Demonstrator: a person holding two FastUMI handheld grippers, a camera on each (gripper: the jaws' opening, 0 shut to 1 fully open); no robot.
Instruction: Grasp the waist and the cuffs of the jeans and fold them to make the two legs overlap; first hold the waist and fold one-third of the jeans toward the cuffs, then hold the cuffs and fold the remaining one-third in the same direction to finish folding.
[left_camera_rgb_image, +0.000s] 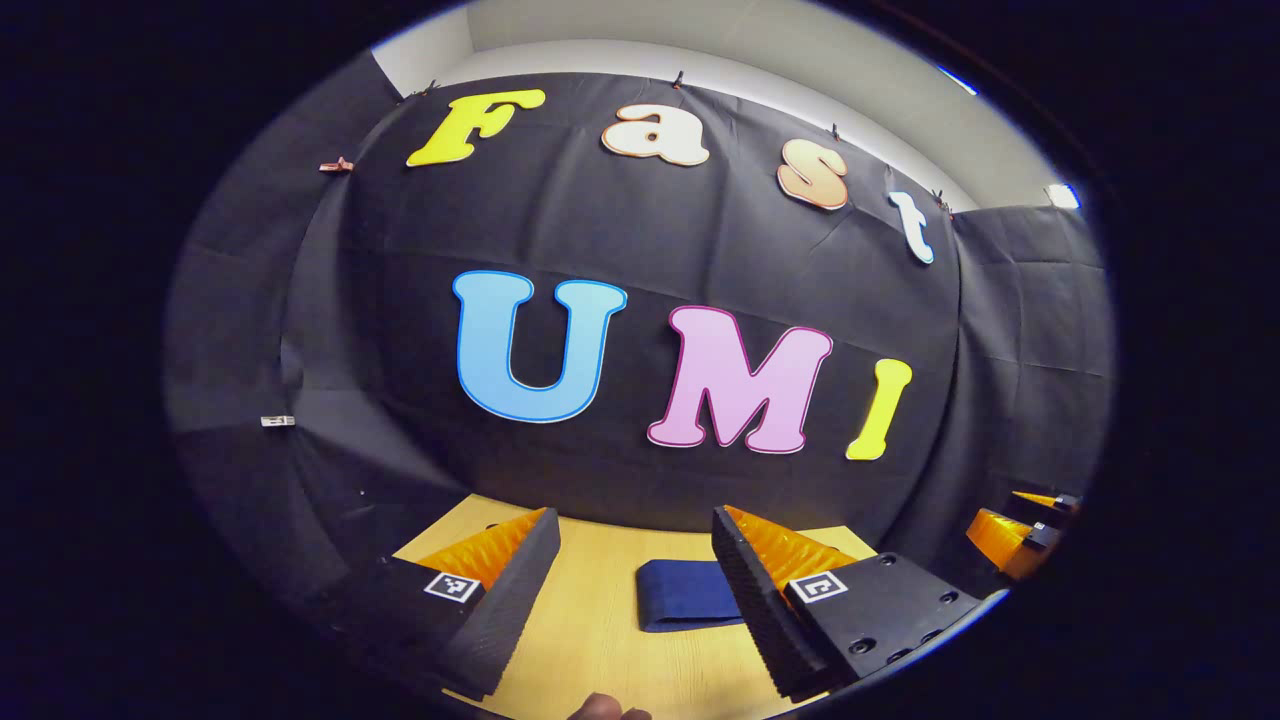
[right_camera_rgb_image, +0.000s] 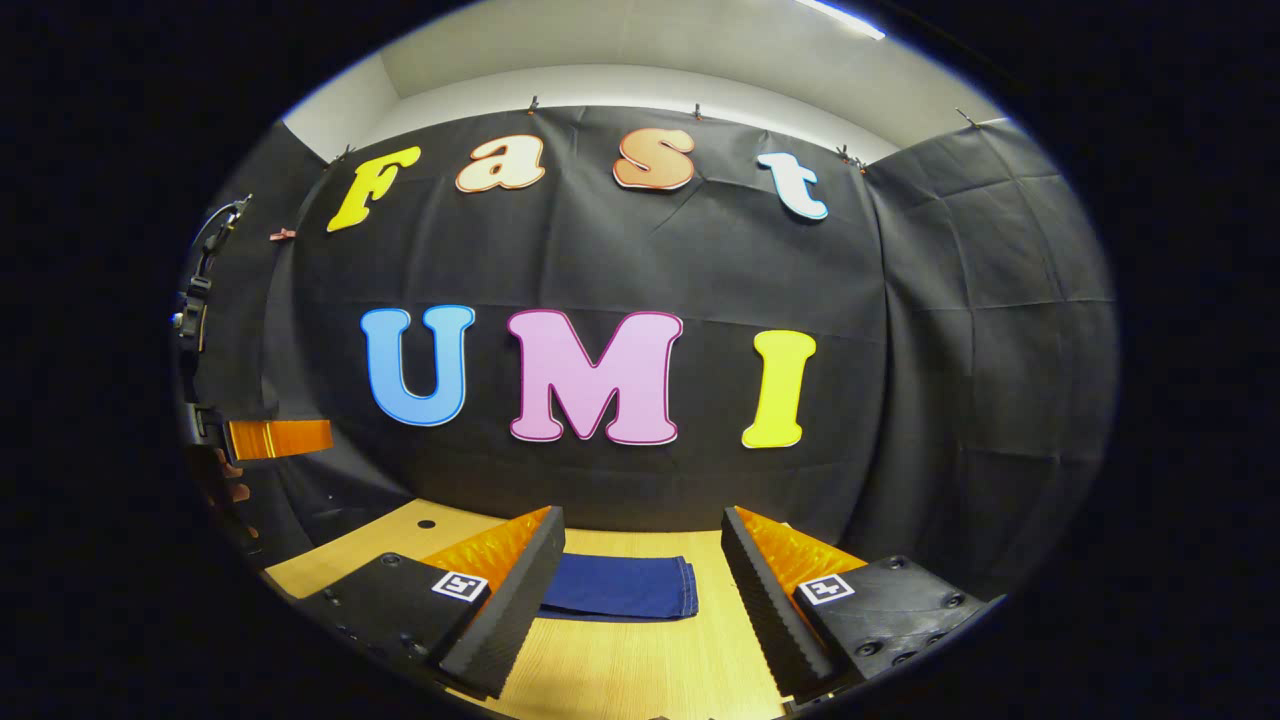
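Dark blue jeans (left_camera_rgb_image: 688, 594) lie folded into a compact flat bundle on the wooden table (left_camera_rgb_image: 600, 640), ahead of and below both grippers. In the left gripper view my left gripper (left_camera_rgb_image: 635, 570) is open above the table with nothing between its fingers; the bundle shows between them, partly hidden by the right finger. In the right gripper view my right gripper (right_camera_rgb_image: 640, 575) is open too, held above the table (right_camera_rgb_image: 640, 660), and the jeans (right_camera_rgb_image: 620, 587) lie flat between and beyond its fingers. Neither gripper touches the denim.
The black cloth wall (left_camera_rgb_image: 640, 300) stands close behind the table's far edge. The other gripper (left_camera_rgb_image: 1020, 530) shows at the right edge of the left gripper view. At the left edge of the right gripper view is the other gripper (right_camera_rgb_image: 270, 438). A small hole (right_camera_rgb_image: 426, 523) marks the tabletop.
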